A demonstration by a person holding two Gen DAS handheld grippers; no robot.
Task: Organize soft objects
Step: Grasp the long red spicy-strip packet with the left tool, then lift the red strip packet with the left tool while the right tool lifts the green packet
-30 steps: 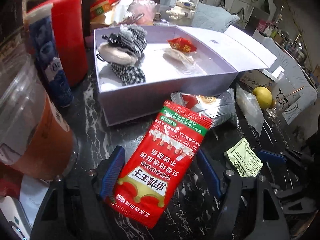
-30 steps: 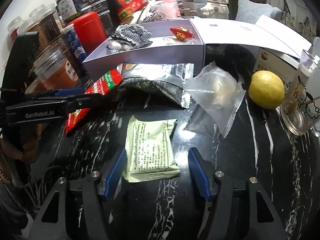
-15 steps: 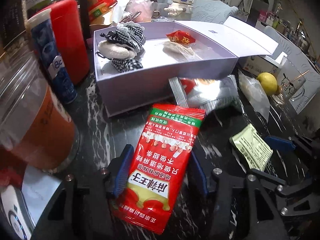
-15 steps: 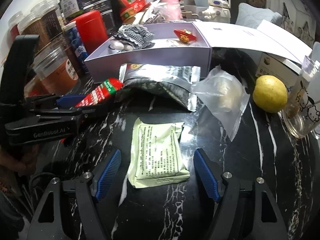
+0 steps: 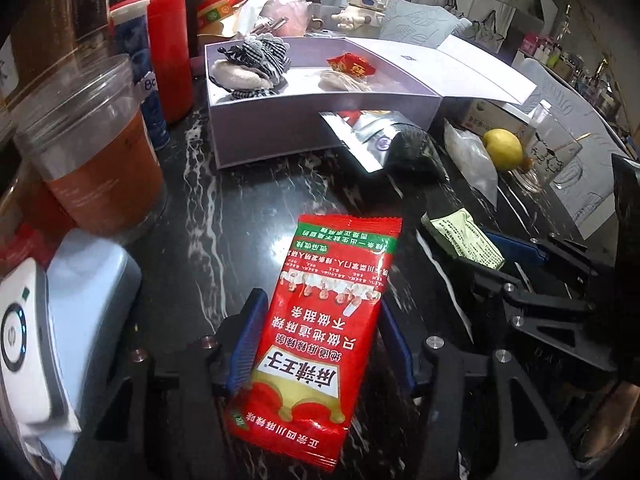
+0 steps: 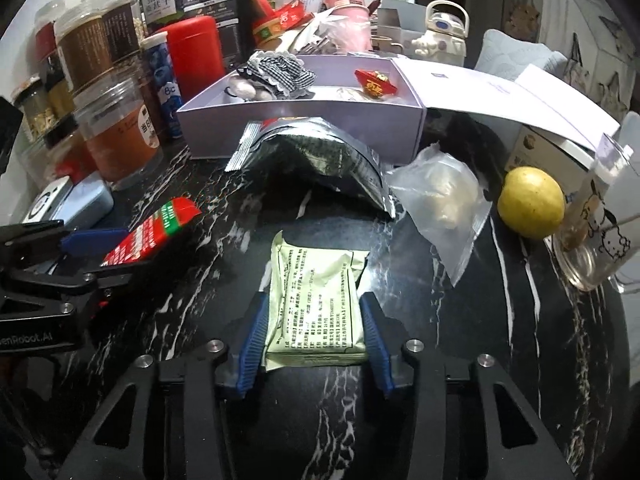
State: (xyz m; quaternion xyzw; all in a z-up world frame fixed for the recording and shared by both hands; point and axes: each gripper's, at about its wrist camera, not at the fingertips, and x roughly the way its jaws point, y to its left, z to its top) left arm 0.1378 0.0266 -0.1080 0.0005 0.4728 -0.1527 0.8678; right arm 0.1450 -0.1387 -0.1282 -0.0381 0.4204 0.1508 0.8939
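Print on the pale green sachet (image 6: 316,308) clamped in my right gripper (image 6: 314,332), whose jaws just closed, is unreadable; my left gripper (image 5: 320,344), branded "GenRobot.AI", pinches the red packet (image 5: 316,328).

Both wrist cams low, close, angled down over table, sharing lavender box (image 5: 320,128), probably same heading

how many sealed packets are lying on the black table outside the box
4: red snack packet between the left gripper fingers, green packet between the right gripper fingers, silver pouch, clear bag. Clutter may hide more.
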